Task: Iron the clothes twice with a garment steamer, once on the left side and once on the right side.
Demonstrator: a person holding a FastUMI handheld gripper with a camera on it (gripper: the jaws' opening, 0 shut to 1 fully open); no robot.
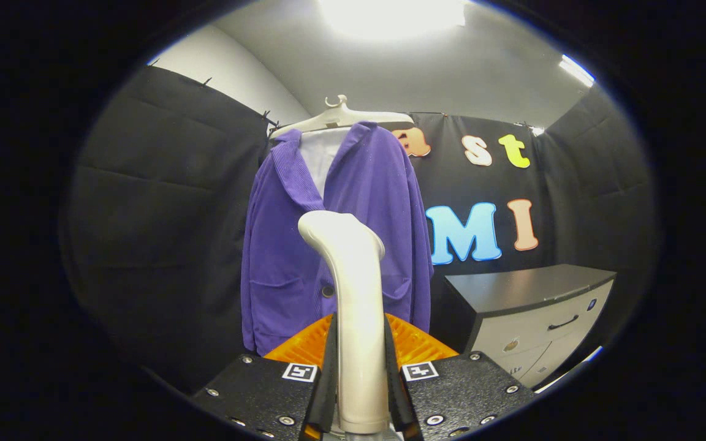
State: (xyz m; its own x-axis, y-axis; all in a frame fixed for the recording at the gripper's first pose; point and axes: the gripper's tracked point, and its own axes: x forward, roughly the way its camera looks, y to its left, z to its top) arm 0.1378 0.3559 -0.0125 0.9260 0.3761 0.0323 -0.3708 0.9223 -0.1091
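Here, in the gripper view, the tool (359,392) is clenched on the rigid, smooth, likely light garment steamer (353,306) by its upright handle, its head just short of the soft purple jacket (279,245) hanging beyond.

A white hanger (342,117) carries the clothes here: a purple jacket (304,245) hangs from it over a pale lining or shirt (319,156) that shows at the open collar, both draped straight down against the dark cloth wall. Off to the right and well apart from the jacket stands a cabinet (537,312) with a dark flat top and light drawer fronts with handles.

The gripper (360,392) has both fingers pressed on the steamer (353,294).
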